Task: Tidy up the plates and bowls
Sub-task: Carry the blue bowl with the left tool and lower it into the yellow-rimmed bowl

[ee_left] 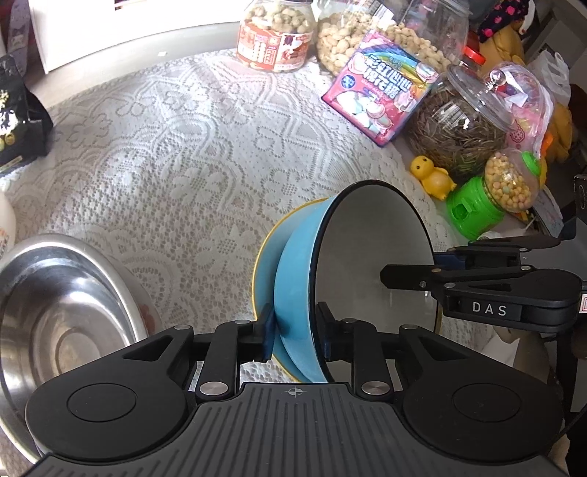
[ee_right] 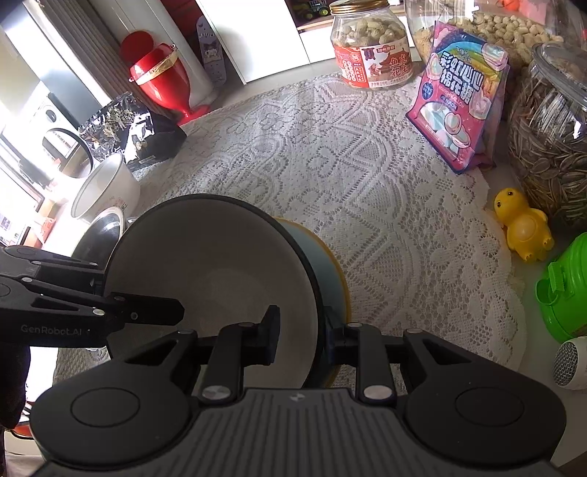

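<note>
A blue bowl (ee_left: pixel 297 279) with a grey inside and black rim is held tipped on its side above a blue plate (ee_left: pixel 266 268) with a yellow rim on the lace cloth. My left gripper (ee_left: pixel 295 332) is shut on the bowl's near wall. My right gripper (ee_right: pixel 302 330) is shut on the opposite wall of the same bowl (ee_right: pixel 220 271), with the plate (ee_right: pixel 337 282) behind it. Each gripper shows in the other's view: the right one (ee_left: pixel 433 279) and the left one (ee_right: pixel 139 312).
A steel bowl (ee_left: pixel 55 312) sits at the left, also in the right wrist view (ee_right: pixel 102 235), next to a white pot (ee_right: pixel 106 187). Snack jars (ee_left: pixel 275 33), a pink candy bag (ee_left: pixel 385 91), a seed jar (ee_left: pixel 466 121), a yellow duck (ee_left: pixel 433 176) and a green toy (ee_left: pixel 484 209) line the far right.
</note>
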A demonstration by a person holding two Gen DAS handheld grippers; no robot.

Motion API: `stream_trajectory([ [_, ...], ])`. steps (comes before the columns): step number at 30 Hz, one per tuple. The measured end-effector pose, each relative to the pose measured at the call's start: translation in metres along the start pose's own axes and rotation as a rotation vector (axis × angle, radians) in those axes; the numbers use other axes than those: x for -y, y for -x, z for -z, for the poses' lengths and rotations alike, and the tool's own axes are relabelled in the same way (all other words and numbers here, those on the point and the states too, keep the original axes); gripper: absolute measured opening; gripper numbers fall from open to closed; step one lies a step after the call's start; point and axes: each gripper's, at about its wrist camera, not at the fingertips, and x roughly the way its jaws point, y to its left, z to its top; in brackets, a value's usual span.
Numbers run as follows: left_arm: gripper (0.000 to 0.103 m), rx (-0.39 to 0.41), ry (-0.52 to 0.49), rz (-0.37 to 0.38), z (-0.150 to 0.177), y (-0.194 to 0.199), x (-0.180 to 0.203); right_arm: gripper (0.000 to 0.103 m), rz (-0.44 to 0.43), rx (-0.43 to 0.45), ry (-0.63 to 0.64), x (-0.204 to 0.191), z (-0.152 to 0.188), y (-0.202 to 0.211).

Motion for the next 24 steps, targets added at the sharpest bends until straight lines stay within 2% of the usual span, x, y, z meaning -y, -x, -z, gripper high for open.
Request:
stream_trajectory([
  [4, 0.023, 0.025, -0.038, -0.037, -0.003, -0.004, 0.003, 0.025, 0.005, -0.001, 0.005, -0.002, 0.002, 0.002],
  [12, 0.023, 0.031, -0.063, -0.051, -0.005, -0.001, 0.004, 0.025, -0.004, -0.004, 0.002, -0.001, 0.004, 0.003],
  [18, 0.022, 0.105, -0.112, -0.066, -0.008, 0.023, 0.005, 0.025, 0.036, 0.055, 0.037, -0.006, 0.002, 0.013],
  [21, 0.022, 0.097, -0.107, -0.079, -0.011, 0.019, 0.004, 0.025, 0.050, 0.060, 0.053, -0.008, 0.002, 0.016],
  [24, 0.023, 0.075, -0.097, -0.062, -0.008, 0.012, 0.003, 0.025, 0.049, 0.062, 0.054, -0.008, 0.003, 0.017],
])
